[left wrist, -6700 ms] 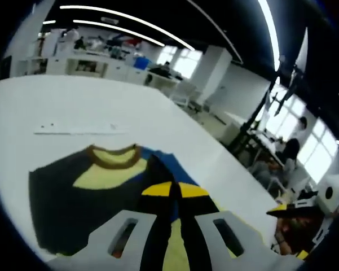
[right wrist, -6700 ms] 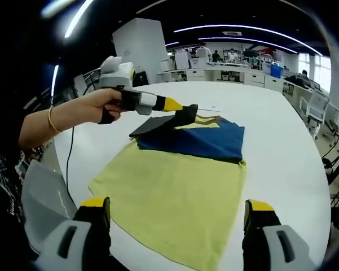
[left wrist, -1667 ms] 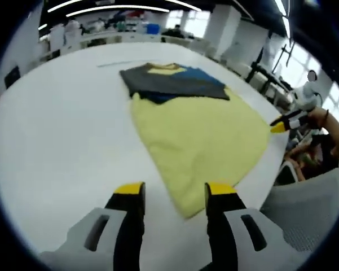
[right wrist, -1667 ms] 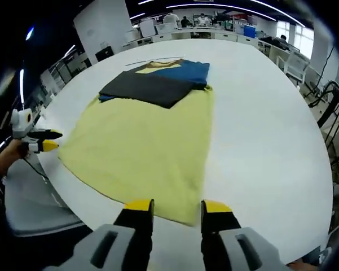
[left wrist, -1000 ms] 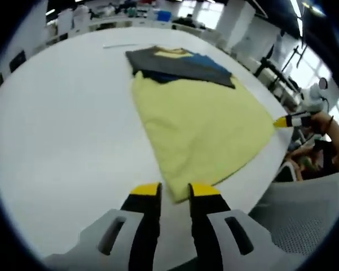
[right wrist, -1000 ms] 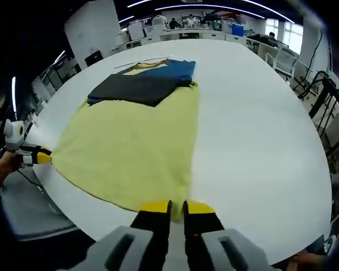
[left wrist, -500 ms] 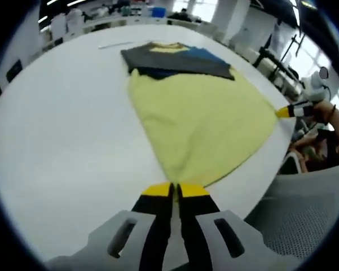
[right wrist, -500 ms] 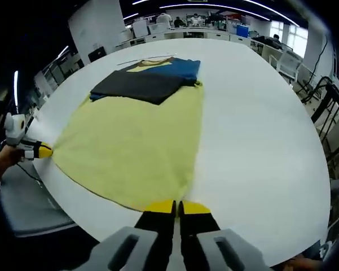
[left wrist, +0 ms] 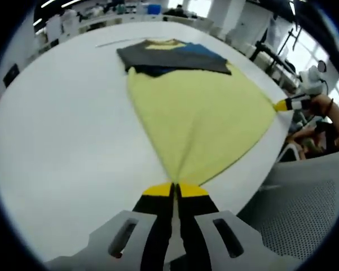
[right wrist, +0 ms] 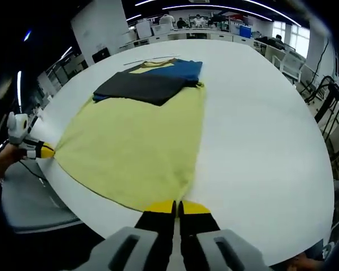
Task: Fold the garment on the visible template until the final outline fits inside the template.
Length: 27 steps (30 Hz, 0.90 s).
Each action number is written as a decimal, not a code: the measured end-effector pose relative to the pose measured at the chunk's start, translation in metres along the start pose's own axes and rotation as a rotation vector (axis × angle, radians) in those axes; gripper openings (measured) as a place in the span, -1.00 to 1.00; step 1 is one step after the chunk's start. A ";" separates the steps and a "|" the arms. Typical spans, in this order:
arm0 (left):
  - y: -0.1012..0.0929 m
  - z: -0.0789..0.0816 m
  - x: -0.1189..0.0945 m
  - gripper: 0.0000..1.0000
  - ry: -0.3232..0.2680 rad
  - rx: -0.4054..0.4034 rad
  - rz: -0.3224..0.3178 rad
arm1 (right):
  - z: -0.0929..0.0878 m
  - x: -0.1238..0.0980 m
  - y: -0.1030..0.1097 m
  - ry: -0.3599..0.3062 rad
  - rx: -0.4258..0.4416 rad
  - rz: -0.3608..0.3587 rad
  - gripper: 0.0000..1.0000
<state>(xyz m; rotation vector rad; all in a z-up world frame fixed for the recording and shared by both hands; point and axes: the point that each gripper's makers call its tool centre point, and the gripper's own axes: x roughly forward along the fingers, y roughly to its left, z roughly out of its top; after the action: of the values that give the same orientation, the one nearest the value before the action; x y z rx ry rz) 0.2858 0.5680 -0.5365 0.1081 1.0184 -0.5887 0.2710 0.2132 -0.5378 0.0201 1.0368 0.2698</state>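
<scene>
Yellow garment (right wrist: pixel 138 149) hem: soft, limp. Left hand-held gripper (left wrist: pixel 172 191) and right hand-held gripper (right wrist: pixel 176 208) each clenched on a corner; lift evenly.

Left gripper view: low over the counter (left wrist: pixel 56 130) edge, close behind the garment (left wrist: pixel 197 107) hem corner, facing along it toward the collar. Right gripper view: same low, close stance at the garment's (right wrist: pixel 135 141) other hem corner. Both views share the whole garment and the counter (right wrist: pixel 259 130) beyond it.
</scene>
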 end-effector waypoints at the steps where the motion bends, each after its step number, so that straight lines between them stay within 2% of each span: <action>1: 0.001 -0.001 -0.001 -1.00 0.002 0.001 0.001 | -0.001 0.000 0.002 0.002 -0.005 0.007 -1.00; 14: 0.004 -0.025 -0.018 -1.00 0.038 -0.010 0.002 | -0.012 -0.003 0.023 0.012 -0.016 0.051 -1.00; 19: 0.006 -0.033 -0.025 -1.00 0.061 0.022 0.024 | -0.019 -0.005 0.033 0.023 -0.028 0.076 -1.00; 27: 0.006 -0.047 -0.036 -1.00 0.075 0.031 0.020 | -0.029 -0.008 0.042 0.041 -0.035 0.092 -1.00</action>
<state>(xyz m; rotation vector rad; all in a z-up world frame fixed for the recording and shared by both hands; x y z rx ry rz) 0.2394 0.6044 -0.5330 0.1684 1.0799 -0.5852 0.2333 0.2486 -0.5405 0.0305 1.0727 0.3735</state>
